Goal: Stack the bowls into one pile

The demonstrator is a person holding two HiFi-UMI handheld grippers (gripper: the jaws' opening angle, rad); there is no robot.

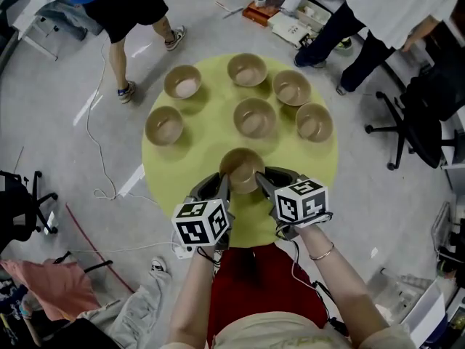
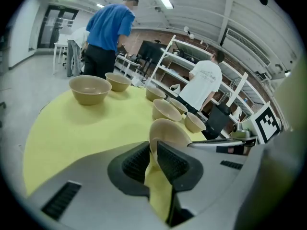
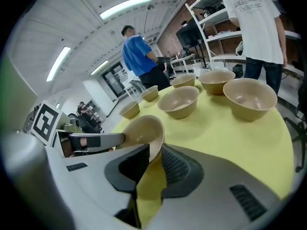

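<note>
Both grippers are clamping one bowl from opposite sides.
The left gripper (image 1: 222, 186) and right gripper (image 1: 261, 182) are pointing forward and down, each pinching the rim of the nearest bowl (image 1: 242, 166), while the left forearm (image 1: 192, 293) and right forearm (image 1: 341, 278) are reaching out side by side.

Head view: from above, facing steeply down on the whole yellow counter (image 1: 312, 173). Left and right gripper views: low and close over that counter, looking along their own jaws from opposite sides. Shared by all three: the nearest bowl (image 1: 241, 169) at the jaws.

Seven tan bowls (image 1: 254, 117) unstacked; nearest bowl (image 1: 241, 169) rim-pinched.
</note>
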